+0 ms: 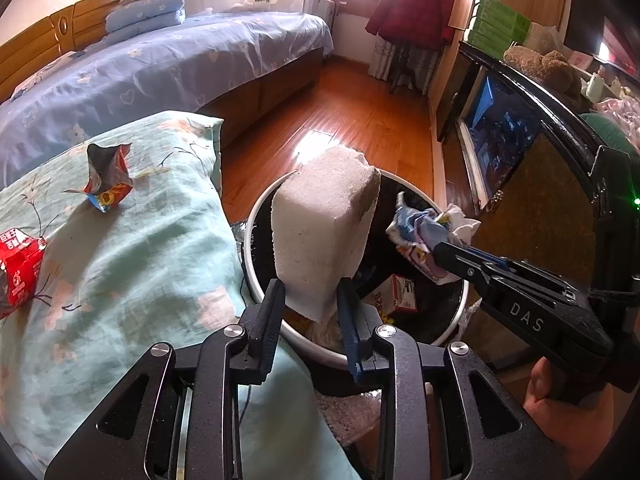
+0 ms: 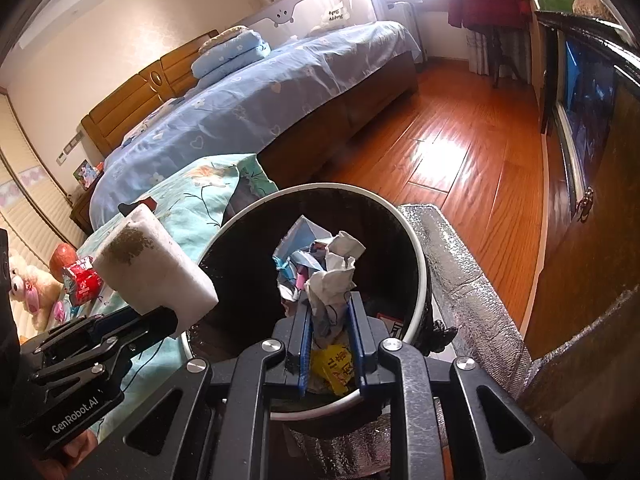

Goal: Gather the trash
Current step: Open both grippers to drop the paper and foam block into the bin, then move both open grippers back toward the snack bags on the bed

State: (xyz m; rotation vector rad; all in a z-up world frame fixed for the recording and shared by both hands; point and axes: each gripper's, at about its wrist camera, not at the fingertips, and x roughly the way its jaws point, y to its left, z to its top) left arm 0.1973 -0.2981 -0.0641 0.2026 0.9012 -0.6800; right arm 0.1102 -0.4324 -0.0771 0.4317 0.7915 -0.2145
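Foam block: light, stiff, crumbly; left gripper pinches its base over bin. Right gripper clamps soft crumpled wrappers mid-bundle.

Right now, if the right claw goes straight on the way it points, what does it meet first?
Probably the trash bin's dark inside. The right claw, shut on crumpled wrappers, points down into the bin's mouth, with a small carton lying below. Depth is unclear, so it could be the far wall or the litter.

Two grippers, one foam block, one crumpled paper wad, one bin, two wrappers on the quilt.
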